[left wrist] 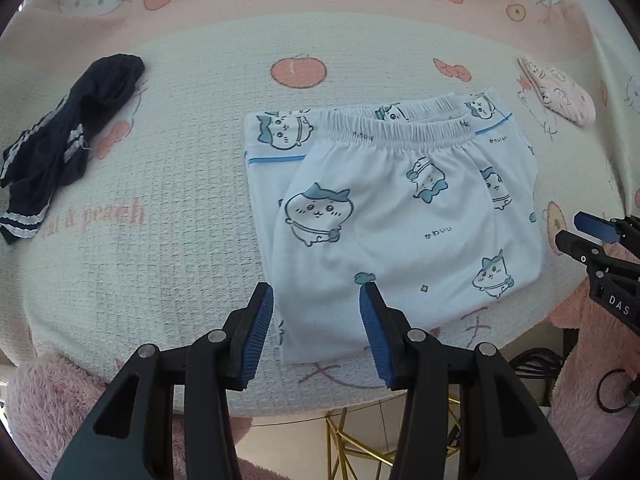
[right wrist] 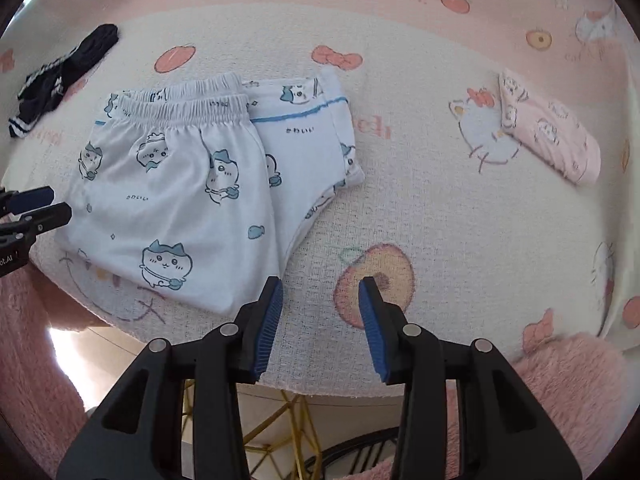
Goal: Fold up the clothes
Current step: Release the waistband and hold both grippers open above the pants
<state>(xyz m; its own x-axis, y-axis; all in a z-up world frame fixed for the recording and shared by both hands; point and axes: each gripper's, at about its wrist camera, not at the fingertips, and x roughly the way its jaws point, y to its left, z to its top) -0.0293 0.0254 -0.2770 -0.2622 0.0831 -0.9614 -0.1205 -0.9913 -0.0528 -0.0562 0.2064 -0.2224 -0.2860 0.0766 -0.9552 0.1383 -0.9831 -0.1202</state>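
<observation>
The white cotton pyjama trousers printed with blue cartoon cats lay folded on the cream waffle-weave blanket with peach and kitten motifs, elastic waistband toward the far side. In the left wrist view, the left gripper hovered above the near edge of the trousers with its blue-padded jaws spread apart and nothing pinched between them; the cloth below showed through the gap. A crumpled navy garment with white stripes sat well apart to the left, and a small folded pale pink printed garment lay beyond the trousers to the right. The right gripper entered from the right edge, just beside the trousers' right side.

In the right wrist view, the right gripper was released too, its jaws parted over bare blanket with a printed peach under them, just right of the trousers' near corner. The left gripper's tips showed at the left edge, beside the trousers. The pink garment lay far right, the navy one far left.
</observation>
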